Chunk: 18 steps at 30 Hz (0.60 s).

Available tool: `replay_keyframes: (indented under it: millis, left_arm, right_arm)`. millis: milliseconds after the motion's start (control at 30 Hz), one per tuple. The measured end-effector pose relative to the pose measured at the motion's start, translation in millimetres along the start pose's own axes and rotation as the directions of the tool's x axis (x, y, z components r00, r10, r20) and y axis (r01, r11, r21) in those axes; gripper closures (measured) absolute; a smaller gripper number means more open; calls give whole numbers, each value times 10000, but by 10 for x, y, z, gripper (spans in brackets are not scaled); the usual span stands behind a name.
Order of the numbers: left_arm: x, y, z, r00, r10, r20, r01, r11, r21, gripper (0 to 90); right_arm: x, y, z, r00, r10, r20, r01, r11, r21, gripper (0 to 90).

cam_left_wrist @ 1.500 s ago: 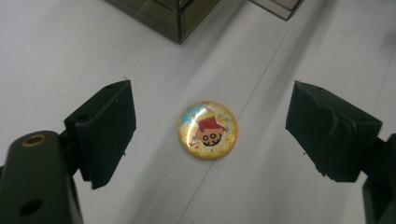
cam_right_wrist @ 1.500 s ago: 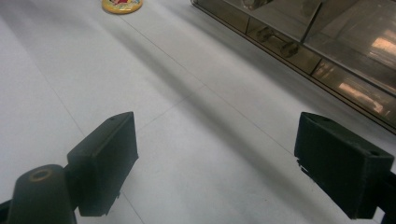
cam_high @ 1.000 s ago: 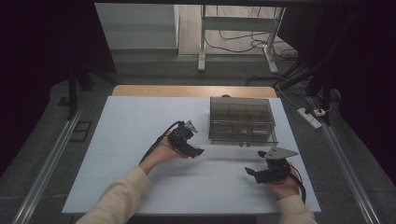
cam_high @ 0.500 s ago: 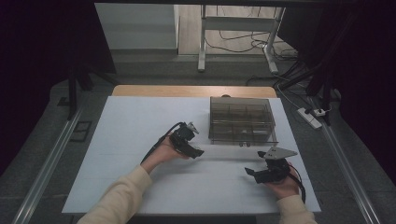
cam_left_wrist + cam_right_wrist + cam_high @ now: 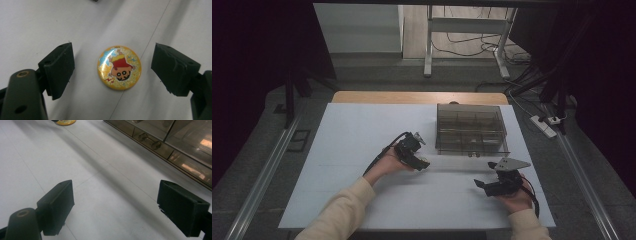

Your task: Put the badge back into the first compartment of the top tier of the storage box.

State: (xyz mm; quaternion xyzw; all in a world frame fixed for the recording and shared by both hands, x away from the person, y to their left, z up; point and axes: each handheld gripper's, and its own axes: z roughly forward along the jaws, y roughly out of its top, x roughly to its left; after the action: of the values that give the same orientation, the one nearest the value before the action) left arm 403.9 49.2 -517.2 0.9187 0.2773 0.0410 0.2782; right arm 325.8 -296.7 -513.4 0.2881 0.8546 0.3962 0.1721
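We see one round yellow badge point(image 5: 119, 67) lying flat on the white table point(image 5: 342, 150), its cartoon figure upside down in the left gripper view, head toward the camera; being round, it has no long axis. Our left gripper point(image 5: 112, 72) hovers over it, jaws apart on either side with a gap to the badge on each; they have just been closing a little, pads not touching it. Our right gripper point(image 5: 115, 210) rests well apart near the table's front right, jaws released and holding nothing. One clear compartment box point(image 5: 469, 129) stands just beyond the badge. Bare tabletop lies open to the left and front.
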Motion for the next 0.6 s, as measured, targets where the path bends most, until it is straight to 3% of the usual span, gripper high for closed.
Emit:
replay_keyframes:
  millis: [400, 600]
  left_arm:
    - [-25, -8, 48, 9997, 239, -113, -235, 9992, 318, 208]
    - [-26, -14, 35, 9990, 349, -282, -339, 9989, 336, 275]
  right_arm:
    - [0, -2, 4, 10000, 1, 12, -1, 10000, 39, 140]
    - [-2, -2, 5, 10000, -1, 17, 1, 10000, 53, 140]
